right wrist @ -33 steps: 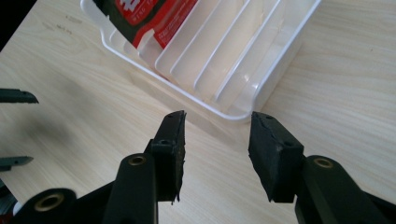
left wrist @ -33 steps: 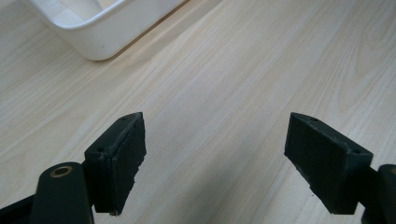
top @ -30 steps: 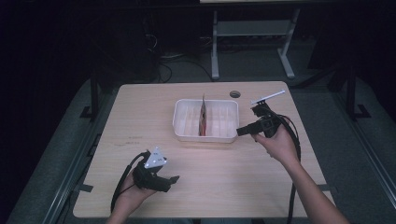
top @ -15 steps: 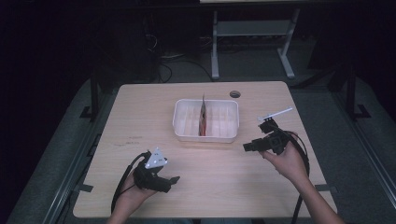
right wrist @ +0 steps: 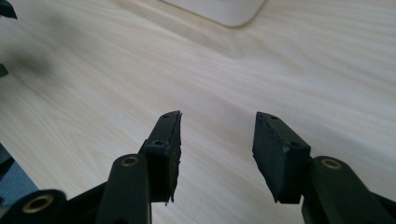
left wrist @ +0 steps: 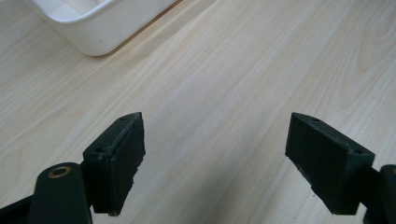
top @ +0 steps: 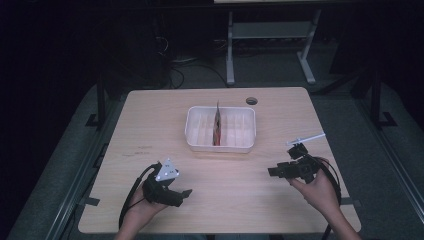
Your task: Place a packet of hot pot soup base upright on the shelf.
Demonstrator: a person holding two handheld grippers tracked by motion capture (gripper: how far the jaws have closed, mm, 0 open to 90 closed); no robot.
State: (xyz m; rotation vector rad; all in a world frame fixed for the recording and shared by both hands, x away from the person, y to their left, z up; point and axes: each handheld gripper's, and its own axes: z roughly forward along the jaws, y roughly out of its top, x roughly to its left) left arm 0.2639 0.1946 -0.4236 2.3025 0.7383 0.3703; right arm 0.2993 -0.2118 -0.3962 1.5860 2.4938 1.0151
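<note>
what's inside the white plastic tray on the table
The white plastic tray has a grid-ribbed floor and holds one thin reddish-brown flat piece standing upright near its middle. What that piece is cannot be told; the near wall hides its base.

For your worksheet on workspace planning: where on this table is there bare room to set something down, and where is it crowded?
Bare wood lies left of the white bin, between it and the table edge, and between the left gripper and right gripper. The far strip behind the bin is narrow; the bin's right side, nearest the right gripper, is tightest.

A metal stand [top: 270, 45] and cables [top: 185, 70] sit on the dark floor [top: 60, 145] behind the table
</note>
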